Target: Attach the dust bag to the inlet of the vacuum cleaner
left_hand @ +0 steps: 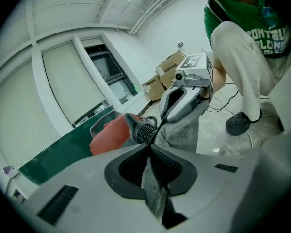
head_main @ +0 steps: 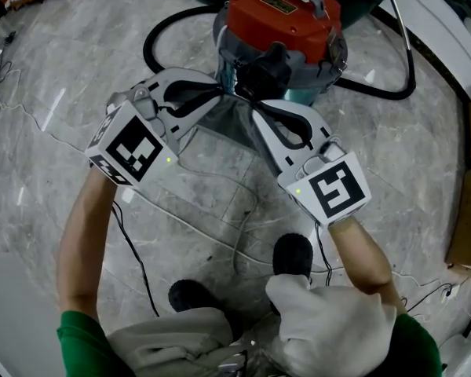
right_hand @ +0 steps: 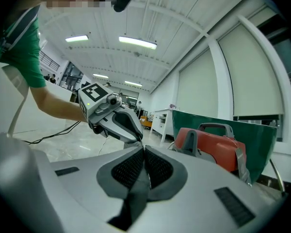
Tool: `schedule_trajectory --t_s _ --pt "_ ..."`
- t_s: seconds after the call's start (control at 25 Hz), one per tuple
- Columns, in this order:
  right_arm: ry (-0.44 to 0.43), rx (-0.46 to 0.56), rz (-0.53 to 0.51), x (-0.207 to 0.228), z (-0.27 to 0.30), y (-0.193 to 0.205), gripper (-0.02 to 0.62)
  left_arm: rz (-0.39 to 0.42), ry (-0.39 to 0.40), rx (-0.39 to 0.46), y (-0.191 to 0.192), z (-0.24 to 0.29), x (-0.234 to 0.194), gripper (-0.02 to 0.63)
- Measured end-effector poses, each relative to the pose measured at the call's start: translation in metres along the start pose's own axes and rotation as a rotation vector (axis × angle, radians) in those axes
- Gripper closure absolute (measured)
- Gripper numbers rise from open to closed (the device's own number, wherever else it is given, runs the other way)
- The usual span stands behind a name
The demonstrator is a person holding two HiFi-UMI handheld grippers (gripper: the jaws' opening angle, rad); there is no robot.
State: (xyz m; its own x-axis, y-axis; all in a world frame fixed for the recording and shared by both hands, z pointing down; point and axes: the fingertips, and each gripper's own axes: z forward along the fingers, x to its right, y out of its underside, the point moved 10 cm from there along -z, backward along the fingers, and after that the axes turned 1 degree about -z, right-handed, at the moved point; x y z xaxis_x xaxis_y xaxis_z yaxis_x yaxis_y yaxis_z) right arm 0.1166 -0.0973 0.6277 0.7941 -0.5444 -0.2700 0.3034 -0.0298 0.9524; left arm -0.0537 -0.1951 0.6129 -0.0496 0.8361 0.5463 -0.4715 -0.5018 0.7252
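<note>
While both clamp the dust bag [head_main: 226, 128], left gripper [head_main: 219, 93] and right gripper [head_main: 256, 109] sit at 6 o'clock of the vacuum cleaner [head_main: 282, 16].

Nothing is being shown clearly enough to be read in full. A small yellow label [head_main: 277, 5] is being carried on the red lid [head_main: 251, 20] of the vacuum cleaner [head_main: 327, 55], its print too small. Pale lettering is being displayed on the green shirt [left_hand: 265, 33], legible only in fragments.

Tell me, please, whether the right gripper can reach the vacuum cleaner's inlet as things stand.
Probably yes: the right gripper, shut on the dust bag, sits just before the inlet, nothing between.
</note>
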Motion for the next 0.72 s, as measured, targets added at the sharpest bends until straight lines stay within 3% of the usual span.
schedule_trajectory --t_s 0.72 --pt "0.029 0.004 0.019 0.013 0.003 -0.002 0.581 0.003 -0.066 0.028 -0.009 0.017 -0.017 0.569"
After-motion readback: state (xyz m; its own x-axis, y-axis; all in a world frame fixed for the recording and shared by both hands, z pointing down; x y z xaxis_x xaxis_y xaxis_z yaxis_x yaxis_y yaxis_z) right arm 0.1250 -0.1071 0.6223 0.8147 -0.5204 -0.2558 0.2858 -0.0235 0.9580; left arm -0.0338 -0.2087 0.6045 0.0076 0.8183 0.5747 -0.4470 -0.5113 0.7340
